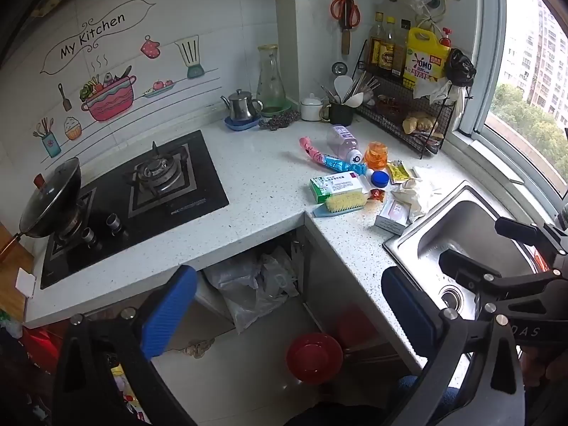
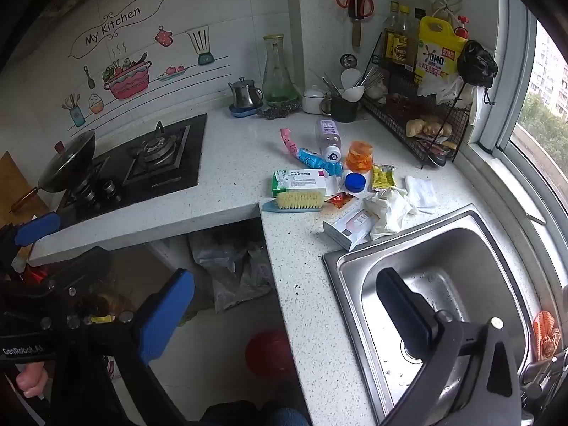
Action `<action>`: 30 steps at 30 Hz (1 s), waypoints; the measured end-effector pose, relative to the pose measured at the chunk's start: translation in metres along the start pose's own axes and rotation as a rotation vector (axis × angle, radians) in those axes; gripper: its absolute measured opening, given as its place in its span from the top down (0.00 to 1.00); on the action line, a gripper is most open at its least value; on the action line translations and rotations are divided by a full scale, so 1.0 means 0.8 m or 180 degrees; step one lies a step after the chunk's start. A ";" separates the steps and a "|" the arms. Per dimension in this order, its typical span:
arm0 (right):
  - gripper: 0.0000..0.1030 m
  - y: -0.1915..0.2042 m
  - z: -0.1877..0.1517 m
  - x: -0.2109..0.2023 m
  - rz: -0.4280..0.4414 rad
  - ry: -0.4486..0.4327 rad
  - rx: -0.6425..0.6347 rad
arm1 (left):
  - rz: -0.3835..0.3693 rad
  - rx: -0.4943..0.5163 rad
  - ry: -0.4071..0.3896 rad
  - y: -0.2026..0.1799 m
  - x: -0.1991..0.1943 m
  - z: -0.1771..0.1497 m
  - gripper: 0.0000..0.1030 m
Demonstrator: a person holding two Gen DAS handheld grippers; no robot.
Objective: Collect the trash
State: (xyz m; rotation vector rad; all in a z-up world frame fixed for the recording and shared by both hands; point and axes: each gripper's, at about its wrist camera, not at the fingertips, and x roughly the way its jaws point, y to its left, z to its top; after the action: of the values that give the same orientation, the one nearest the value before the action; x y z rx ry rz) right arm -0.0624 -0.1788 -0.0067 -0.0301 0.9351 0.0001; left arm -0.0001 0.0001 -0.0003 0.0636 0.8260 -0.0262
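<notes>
**Litter heaped beside the sink, both claws spread and empty**

The trash lies in one cluster on the white speckled bench (image 2: 227, 191), between the stove and the sink (image 2: 461, 248). Counted: one green-and-white carton (image 2: 299, 181), one small white box (image 2: 349, 229) at the sink's corner, one crumpled white wrapper (image 2: 388, 209) touching that box, one yellow sachet (image 2: 381, 176), one small red sachet (image 2: 339, 199), one blue cap (image 2: 356, 181), one orange jar (image 2: 360, 156), one clear bottle (image 2: 329, 138) lying on its side, and one pink-and-blue tube (image 2: 305, 152). One yellow-bristled brush (image 2: 296, 201) rests just in front of the carton.

The left claw (image 1: 289, 314) hangs off the bench edge with fingers wide apart, holding nothing. The right claw (image 2: 284, 314) is likewise spread, one finger over the sink basin.

Under the bench, a grey plastic bag (image 2: 230, 269) sits in shadow; its contents cannot be made out. One red bowl (image 1: 314, 356) on the floor is blurred. Print on the cartons is too small to read.
</notes>
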 end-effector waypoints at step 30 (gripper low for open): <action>0.00 -0.001 -0.004 -0.001 0.0071 0.0041 0.0039 | -0.0037 0.0042 0.0052 -0.003 0.000 -0.001 0.00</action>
State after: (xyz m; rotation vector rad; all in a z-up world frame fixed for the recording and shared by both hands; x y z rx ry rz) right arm -0.0656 -0.1793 -0.0077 -0.0082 0.9483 0.0148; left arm -0.0009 -0.0019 -0.0012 0.0714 0.8427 -0.0422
